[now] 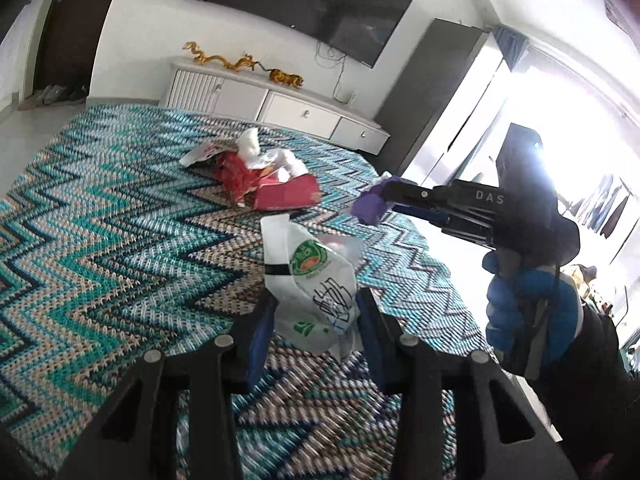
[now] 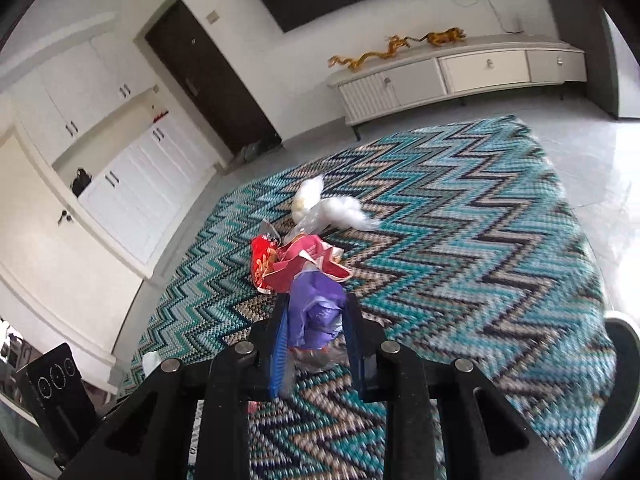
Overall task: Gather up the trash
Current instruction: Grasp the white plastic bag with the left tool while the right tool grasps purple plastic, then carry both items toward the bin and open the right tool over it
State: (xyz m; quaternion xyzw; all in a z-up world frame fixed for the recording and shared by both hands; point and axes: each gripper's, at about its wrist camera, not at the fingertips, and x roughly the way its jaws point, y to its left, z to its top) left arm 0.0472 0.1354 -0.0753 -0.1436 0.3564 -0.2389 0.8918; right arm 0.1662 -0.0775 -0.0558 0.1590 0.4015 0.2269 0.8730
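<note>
A zigzag rug (image 1: 100,240) covers the floor, and the remaining trash pile (image 1: 256,176) of red wrappers and white tissue lies on it ahead of both tools, nearer the right one. The left hand-held gripper (image 1: 316,320) is clamped on a crumpled white bag (image 1: 312,280) with a green logo. The right hand-held gripper (image 2: 316,336) is pinched on a small purple bag (image 2: 316,308), both lifted clear of the rug.
</note>
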